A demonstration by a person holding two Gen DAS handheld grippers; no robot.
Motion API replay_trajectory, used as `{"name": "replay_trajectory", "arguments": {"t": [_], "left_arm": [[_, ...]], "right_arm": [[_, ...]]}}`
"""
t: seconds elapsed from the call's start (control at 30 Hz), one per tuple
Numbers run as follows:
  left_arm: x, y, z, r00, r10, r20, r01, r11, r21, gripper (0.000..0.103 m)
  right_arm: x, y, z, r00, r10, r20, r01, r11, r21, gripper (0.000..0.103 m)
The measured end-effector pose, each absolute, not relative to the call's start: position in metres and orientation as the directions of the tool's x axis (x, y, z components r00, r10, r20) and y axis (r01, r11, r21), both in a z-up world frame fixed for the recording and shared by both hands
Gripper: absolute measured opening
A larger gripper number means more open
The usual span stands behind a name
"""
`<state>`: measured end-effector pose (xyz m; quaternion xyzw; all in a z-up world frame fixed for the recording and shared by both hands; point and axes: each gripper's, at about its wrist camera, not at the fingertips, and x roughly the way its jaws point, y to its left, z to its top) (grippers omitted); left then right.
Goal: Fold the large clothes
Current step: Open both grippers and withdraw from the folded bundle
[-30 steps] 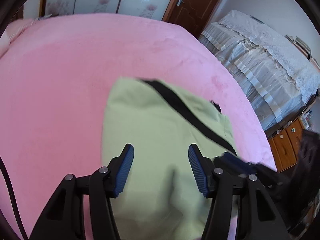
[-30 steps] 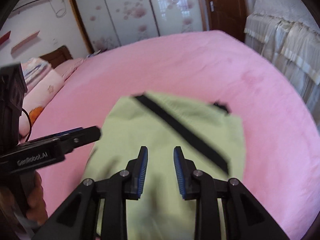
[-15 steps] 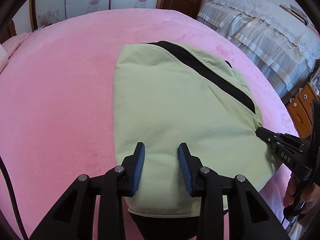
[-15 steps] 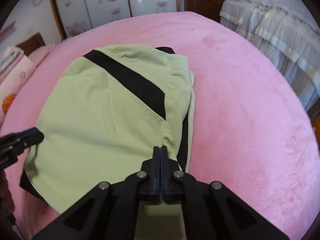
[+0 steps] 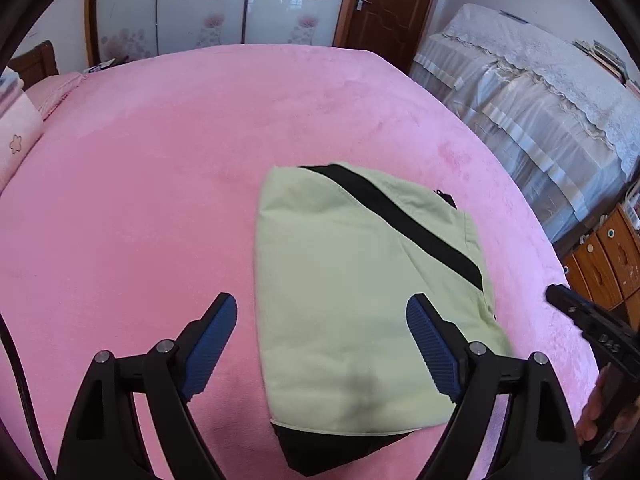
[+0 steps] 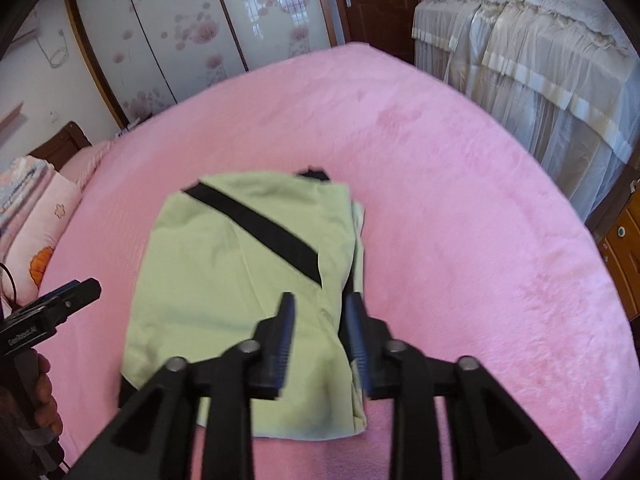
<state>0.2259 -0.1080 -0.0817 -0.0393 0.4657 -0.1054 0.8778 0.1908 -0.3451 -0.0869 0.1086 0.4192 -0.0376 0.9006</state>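
A folded light green garment [image 5: 340, 280] with a black diagonal stripe lies flat on the pink bed [image 5: 140, 200]. My left gripper [image 5: 320, 300] hovers above the garment's near left part. Its jaws are opening wide and hold nothing. In the right wrist view the same garment [image 6: 224, 280] lies left of centre. My right gripper [image 6: 320, 304] hangs over the garment's near right edge, jaws opening, pads off the cloth. Each gripper shows in the other's view: the right gripper [image 5: 580, 320] at the right edge, the left gripper [image 6: 72, 296] at the left edge, both in a person's hand.
Pink pillows [image 6: 44, 216] lie at the bed's left end. Cloth-covered furniture [image 5: 540, 100] stands along the right side, with wooden drawers [image 5: 600, 256] near it. Sliding wardrobe doors [image 5: 220, 0] and a brown door [image 5: 384, 0] are behind the bed.
Both grippers have lifted back from the garment. The right one was shut on the garment's near edge and has let go. The left one has opened wide. The garment lies still.
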Motion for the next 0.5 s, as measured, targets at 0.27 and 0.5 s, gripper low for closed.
{"name": "replay_trajectory", "arguments": {"t": [0.27,0.5], "left_arm": [[0.23,-0.088,-0.079,0.389,-0.341,-0.856,0.116,0.94,-0.322,0.086],[0.237,-0.079,-0.121,0.326,-0.291,-0.899,0.066,0.956,-0.285,0.091]], "right_arm": [[0.181,-0.351,-0.035,0.714,0.022,-0.7,0.115,0.982,0.148,0.066],[0.192,-0.352,-0.064,0.66,-0.038,-0.75,0.102,0.994,0.039,0.066]]}}
